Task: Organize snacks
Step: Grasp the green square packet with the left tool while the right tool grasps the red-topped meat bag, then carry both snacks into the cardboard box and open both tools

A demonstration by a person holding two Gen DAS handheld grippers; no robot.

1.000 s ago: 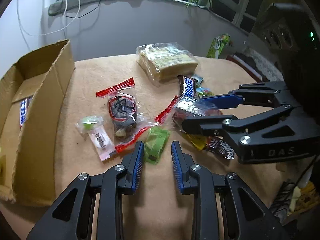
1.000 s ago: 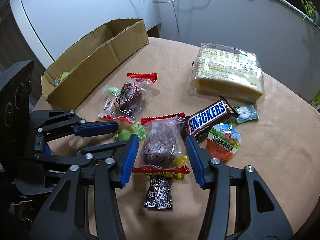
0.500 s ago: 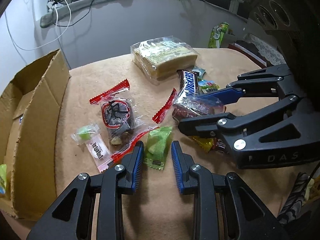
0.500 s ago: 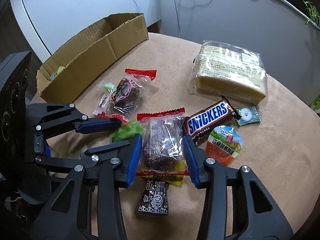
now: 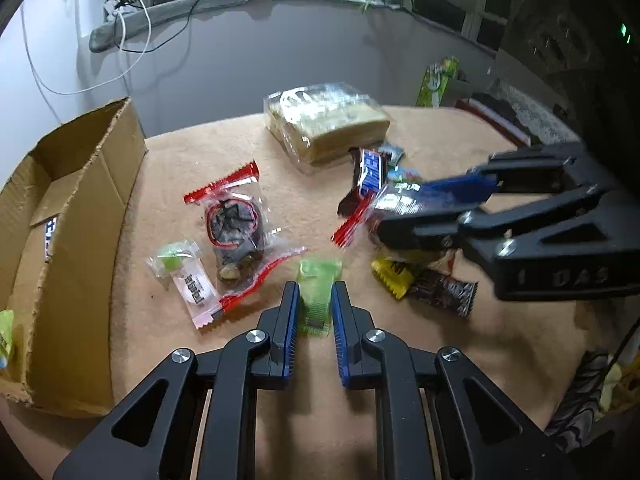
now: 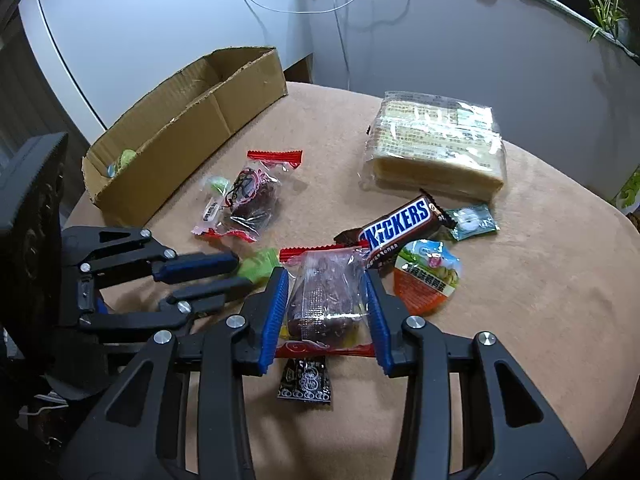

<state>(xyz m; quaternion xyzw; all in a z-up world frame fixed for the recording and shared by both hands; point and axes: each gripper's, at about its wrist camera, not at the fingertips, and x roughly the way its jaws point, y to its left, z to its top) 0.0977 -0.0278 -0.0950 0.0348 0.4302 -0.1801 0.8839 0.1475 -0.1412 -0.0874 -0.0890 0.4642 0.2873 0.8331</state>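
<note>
My left gripper has its blue pads closed on a small green candy packet on the tan table; it also shows in the right wrist view. My right gripper is shut on a clear red-edged pouch of dark dried fruit, seen from the left wrist view as a blurred pouch lifted slightly. An open cardboard box stands at the left with a few snacks inside.
On the table lie a second red-edged fruit pouch, a clear candy sachet, a Snickers bar, a wrapped cake block, a jelly cup, a black sachet, a yellow wrapper.
Both grippers have closed: the left onto the green candy packet, the right onto the fruit pouch, which has risen a little off the table.
</note>
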